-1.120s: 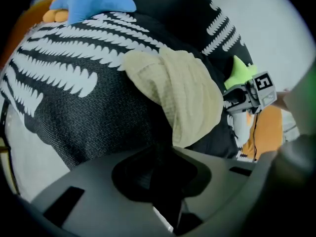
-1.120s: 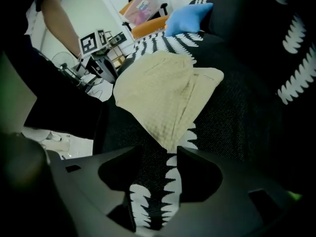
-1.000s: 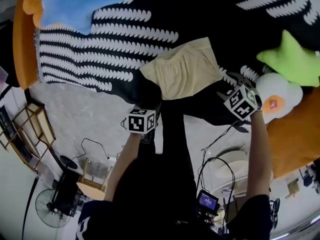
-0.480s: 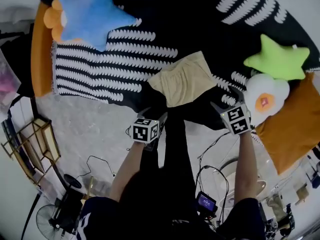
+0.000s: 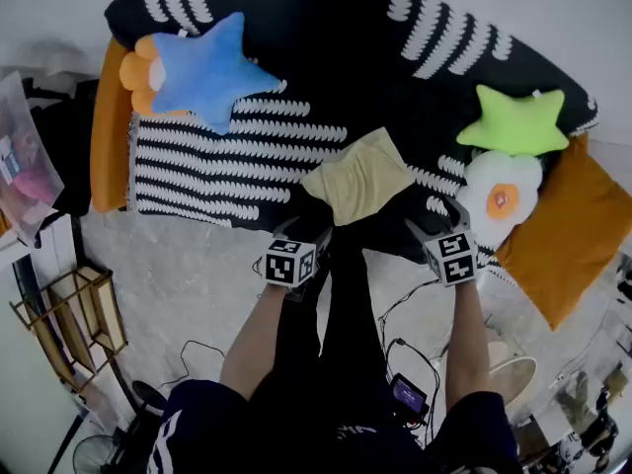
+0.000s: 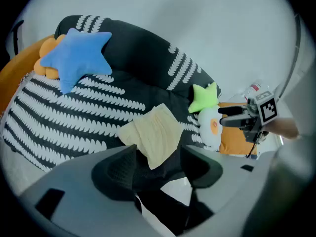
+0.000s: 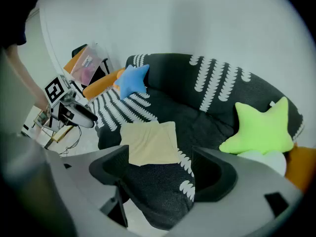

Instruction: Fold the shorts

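Beige shorts (image 5: 357, 176) are lying folded near the sofa (image 5: 326, 38) front edge. Our left claw (image 5: 304, 230) jaws have just been opening; our right claw (image 5: 433, 215) jaws, wide, are just easing inward. Both are holding nothing. We are checking that edges align before finishing. Blue star (image 5: 202, 67) and green star (image 5: 509, 118) are lying well apart, blocking nothing.

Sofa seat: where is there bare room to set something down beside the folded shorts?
Widest bare patch: the striped seat between the blue star cushion and the shorts. A narrower dark strip lies between the shorts and the green star cushion. The right end is crowded: green star, egg cushion, orange cushion.
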`<action>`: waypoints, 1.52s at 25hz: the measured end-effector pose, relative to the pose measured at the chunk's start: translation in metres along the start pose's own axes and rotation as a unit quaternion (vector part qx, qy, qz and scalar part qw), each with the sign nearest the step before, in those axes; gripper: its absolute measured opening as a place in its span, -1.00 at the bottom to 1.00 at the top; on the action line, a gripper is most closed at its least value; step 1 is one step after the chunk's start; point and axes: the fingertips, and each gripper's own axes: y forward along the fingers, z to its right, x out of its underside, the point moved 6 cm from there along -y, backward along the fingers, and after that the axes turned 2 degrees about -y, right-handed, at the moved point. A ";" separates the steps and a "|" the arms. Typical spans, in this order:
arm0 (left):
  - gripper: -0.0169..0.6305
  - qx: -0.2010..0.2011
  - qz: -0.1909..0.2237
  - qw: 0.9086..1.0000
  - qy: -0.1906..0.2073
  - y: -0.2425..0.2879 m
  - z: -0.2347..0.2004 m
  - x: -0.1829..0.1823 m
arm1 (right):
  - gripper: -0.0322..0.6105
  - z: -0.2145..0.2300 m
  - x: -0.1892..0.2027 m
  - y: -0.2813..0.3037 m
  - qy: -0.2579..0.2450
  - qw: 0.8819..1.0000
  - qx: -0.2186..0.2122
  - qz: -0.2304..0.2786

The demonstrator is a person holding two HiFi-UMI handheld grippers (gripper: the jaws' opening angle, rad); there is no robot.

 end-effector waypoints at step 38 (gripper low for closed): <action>-0.14 0.019 0.340 0.919 0.197 -0.261 0.126 -0.130 | 0.25 -0.121 -0.121 -0.233 -0.020 0.943 0.167 0.286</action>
